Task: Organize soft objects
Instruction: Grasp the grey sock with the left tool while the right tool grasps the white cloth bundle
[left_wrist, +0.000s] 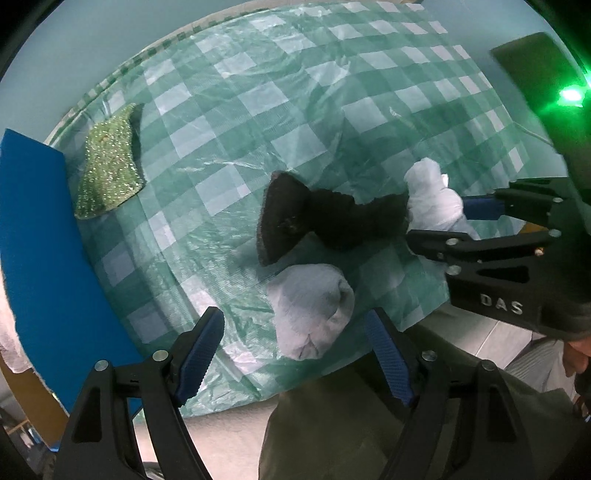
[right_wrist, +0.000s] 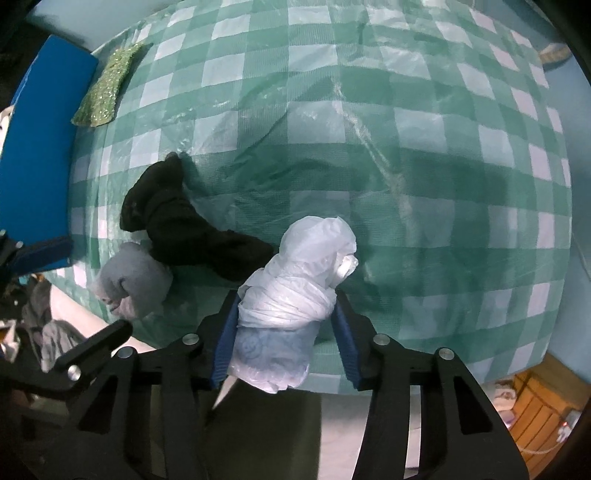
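Observation:
My right gripper (right_wrist: 286, 332) is shut on a white plastic-wrapped bundle (right_wrist: 299, 280), near the table's front edge; the bundle also shows in the left wrist view (left_wrist: 432, 199), with the right gripper (left_wrist: 461, 221) beside it. A black sock (right_wrist: 184, 221) lies left of it, also seen in the left wrist view (left_wrist: 325, 218). A pale grey rolled cloth (right_wrist: 129, 280) lies by the front edge; in the left wrist view (left_wrist: 314, 310) it sits just ahead of my open, empty left gripper (left_wrist: 295, 354). A glittery green sponge (left_wrist: 109, 162) lies far left.
The table wears a green-and-white checked cloth (right_wrist: 369, 147) under clear plastic. A blue panel (left_wrist: 33, 240) borders the left side. A wooden crate (right_wrist: 535, 413) stands on the floor at lower right. Clothes (right_wrist: 40, 328) lie on the floor at left.

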